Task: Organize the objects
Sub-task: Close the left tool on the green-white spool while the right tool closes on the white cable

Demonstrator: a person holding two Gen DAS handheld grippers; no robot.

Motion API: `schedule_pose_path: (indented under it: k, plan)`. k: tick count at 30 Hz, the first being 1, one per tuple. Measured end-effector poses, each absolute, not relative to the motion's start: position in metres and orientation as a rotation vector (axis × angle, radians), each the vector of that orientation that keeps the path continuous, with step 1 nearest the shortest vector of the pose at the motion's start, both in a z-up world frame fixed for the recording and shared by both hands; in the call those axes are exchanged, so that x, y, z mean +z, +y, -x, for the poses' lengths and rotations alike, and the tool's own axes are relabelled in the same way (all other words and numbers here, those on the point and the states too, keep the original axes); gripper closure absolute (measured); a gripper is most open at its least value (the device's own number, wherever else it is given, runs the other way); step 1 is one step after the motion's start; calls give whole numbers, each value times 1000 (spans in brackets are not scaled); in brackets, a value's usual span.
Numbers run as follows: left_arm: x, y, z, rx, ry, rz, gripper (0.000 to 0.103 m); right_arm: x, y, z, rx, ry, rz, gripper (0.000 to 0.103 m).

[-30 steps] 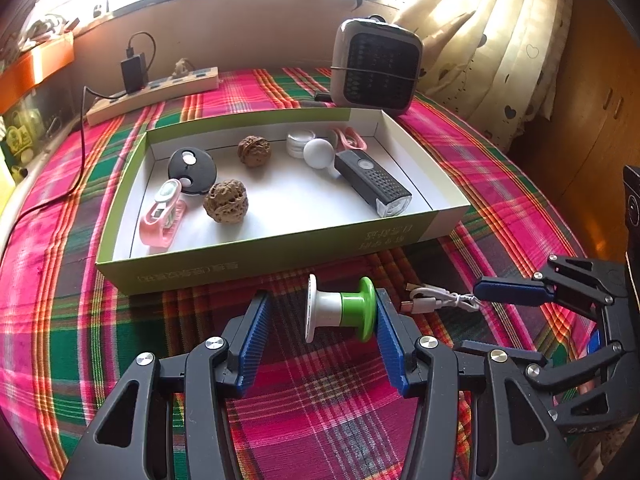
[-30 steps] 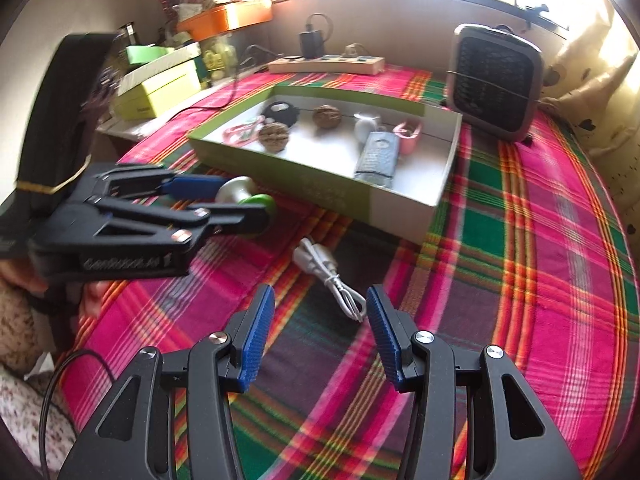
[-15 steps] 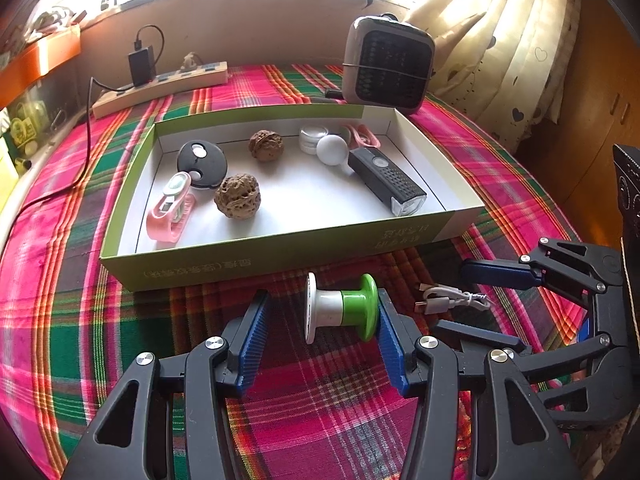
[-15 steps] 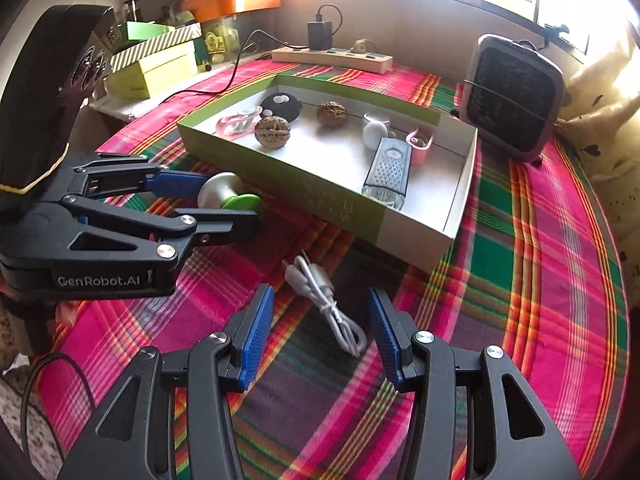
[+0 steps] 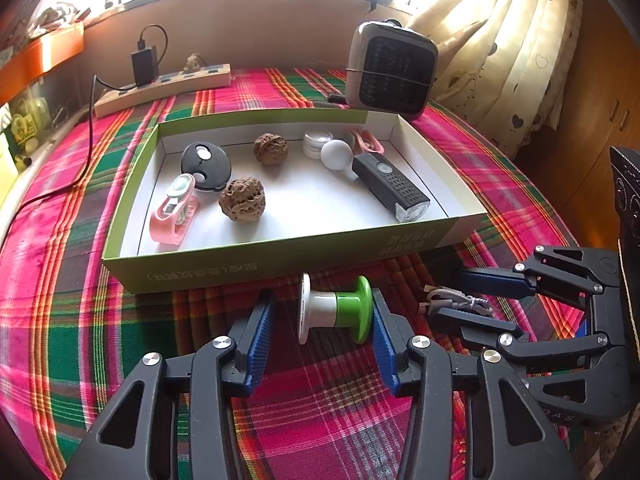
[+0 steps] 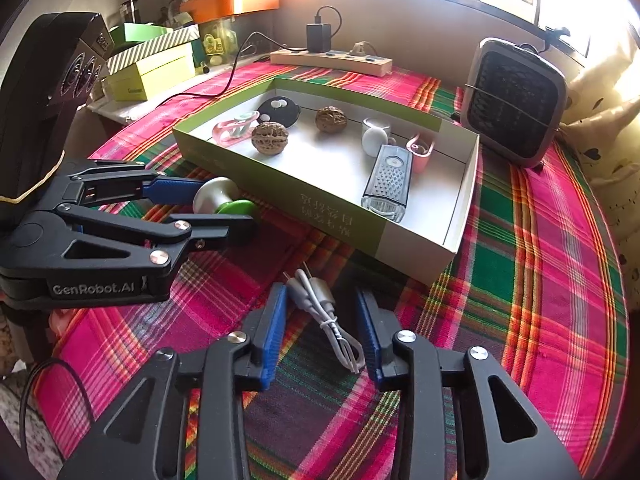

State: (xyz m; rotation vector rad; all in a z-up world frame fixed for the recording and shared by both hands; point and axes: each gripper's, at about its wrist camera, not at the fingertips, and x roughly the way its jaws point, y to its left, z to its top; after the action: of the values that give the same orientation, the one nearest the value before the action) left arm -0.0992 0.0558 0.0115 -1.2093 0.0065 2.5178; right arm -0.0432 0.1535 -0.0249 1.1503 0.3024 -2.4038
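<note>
right gripper advanced to straddle the cable, jaws open, box at 12 o'clock; left gripper open around the spool.

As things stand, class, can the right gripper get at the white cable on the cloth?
Probably yes: the right gripper is open with the white cable already between its fingers, nothing covering it.
</note>
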Motion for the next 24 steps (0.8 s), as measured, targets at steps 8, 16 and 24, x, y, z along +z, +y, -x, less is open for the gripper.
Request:
schedule_pose_path:
  k: [8, 16, 24]
  plan:
    - [11, 55, 99, 2525, 17, 1200, 71, -25, 154, 43, -2400, 294, -1149, 80]
    - [10, 54, 98, 2524, 9, 1194, 71, -25, 154, 42, -2405, 288, -1152, 82]
    - [11, 54, 97, 2523, 5, 1193, 71, -24, 155, 43, -2407, 285, -1153, 82]
